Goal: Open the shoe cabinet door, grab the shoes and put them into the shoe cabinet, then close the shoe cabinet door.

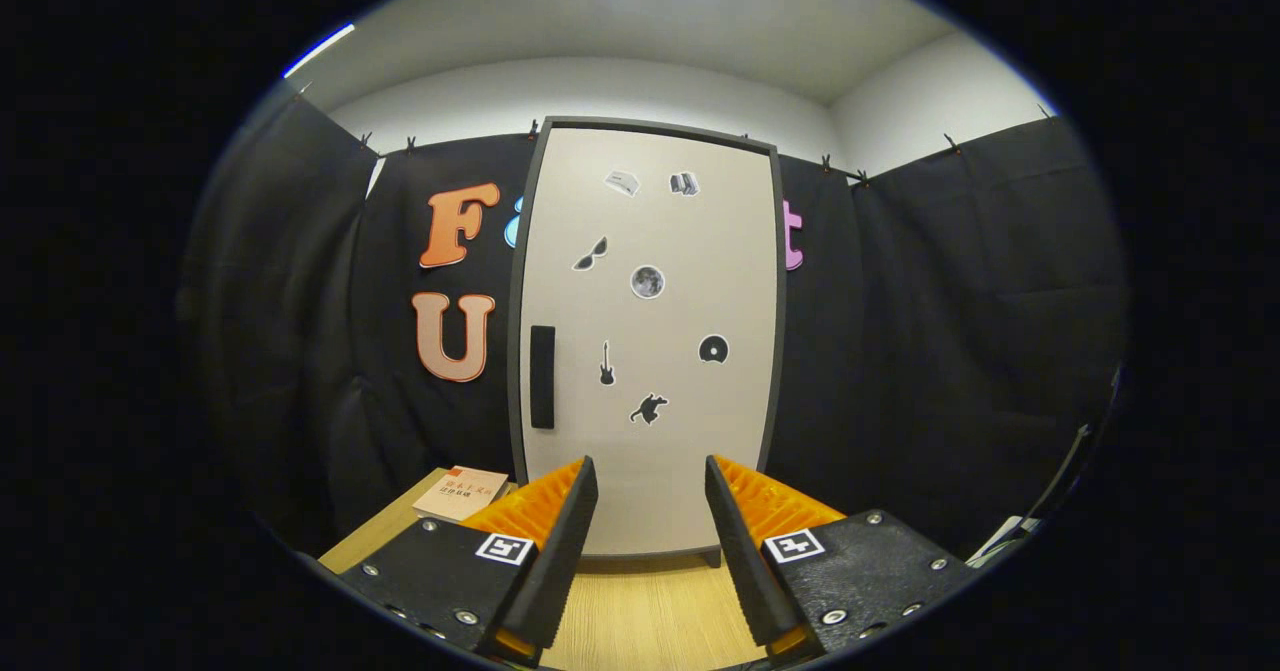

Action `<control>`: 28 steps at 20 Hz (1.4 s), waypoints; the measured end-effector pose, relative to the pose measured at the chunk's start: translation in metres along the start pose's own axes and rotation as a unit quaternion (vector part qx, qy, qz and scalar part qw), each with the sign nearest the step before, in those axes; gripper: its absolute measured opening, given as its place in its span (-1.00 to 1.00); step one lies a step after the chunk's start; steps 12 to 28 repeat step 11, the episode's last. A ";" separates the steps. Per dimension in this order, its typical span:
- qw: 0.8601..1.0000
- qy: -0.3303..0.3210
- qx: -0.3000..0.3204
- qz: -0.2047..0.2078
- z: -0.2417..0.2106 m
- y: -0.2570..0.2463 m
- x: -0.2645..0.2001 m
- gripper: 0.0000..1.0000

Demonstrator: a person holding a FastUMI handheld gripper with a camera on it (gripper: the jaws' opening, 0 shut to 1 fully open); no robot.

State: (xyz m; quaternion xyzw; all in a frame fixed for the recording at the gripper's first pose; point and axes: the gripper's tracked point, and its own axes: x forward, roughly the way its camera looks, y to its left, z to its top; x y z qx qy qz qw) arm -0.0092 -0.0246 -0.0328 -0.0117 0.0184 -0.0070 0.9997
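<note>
A tall shoe cabinet (650, 351) stands straight ahead of me on a wooden table, its beige door shut inside a dark frame. A black vertical handle (542, 376) sits near the door's left edge, at about mid height. Several small stickers dot the door. My gripper (650, 481) is open, fingers spread apart with nothing between them, pointing at the lower part of the door from a short distance. The handle lies above and a little left of the left fingertip (585, 476).
A book (461, 493) with a pale cover lies on the wooden table (640, 611) to the left of the cabinet's base, just beyond the left finger. Black cloth walls close in on both sides and behind the cabinet.
</note>
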 end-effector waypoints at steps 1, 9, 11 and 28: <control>1.000 0.000 -0.003 -0.004 -0.001 -0.002 -0.004 0.40; 1.000 -0.004 -0.014 0.002 0.001 0.001 -0.018 0.53; 1.000 -0.007 -0.013 0.007 0.002 0.004 -0.018 0.57; 1.000 -0.007 -0.013 0.007 0.002 0.004 -0.018 0.57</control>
